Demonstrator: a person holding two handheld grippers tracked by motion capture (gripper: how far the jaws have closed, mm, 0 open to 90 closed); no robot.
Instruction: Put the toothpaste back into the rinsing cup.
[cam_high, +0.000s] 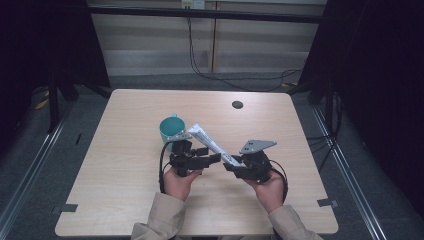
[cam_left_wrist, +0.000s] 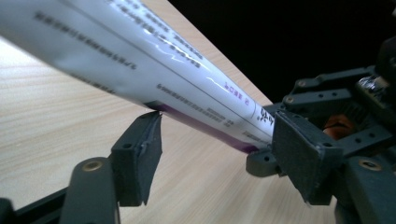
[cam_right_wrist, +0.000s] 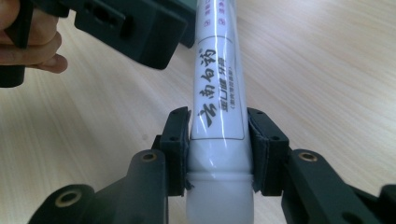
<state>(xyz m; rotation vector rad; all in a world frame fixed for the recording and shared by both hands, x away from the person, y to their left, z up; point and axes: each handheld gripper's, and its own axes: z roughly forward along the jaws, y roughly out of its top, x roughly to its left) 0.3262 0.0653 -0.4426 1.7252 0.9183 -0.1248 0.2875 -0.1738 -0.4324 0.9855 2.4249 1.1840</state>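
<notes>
1. High view: a white tube (cam_high: 210, 142) is held up over the wooden table (cam_high: 125, 165), slanting from the right gripper (cam_high: 234, 162) up toward a teal cup (cam_high: 171, 129) that stands just beyond the left gripper (cam_high: 212, 155).
2. Right gripper view: the right claw's pads (cam_right_wrist: 180, 149) are clamped on the tube (cam_right_wrist: 219, 140) near its cap end, one on each flank. This looks like the anchoring grip, carrying the tube's weight so it stays aloft.
3. Left gripper view: the left claw stands open around the tube (cam_left_wrist: 154, 70). One pad (cam_left_wrist: 140, 149) has its upper corner right at the tube's underside and the other pad (cam_left_wrist: 303, 154) stands apart, so nothing is squeezed.
4. That placement suggests the left claw is lined up to take a second hold on the body, perhaps to press or steady it, with the cup close by as a likely destination.
</notes>
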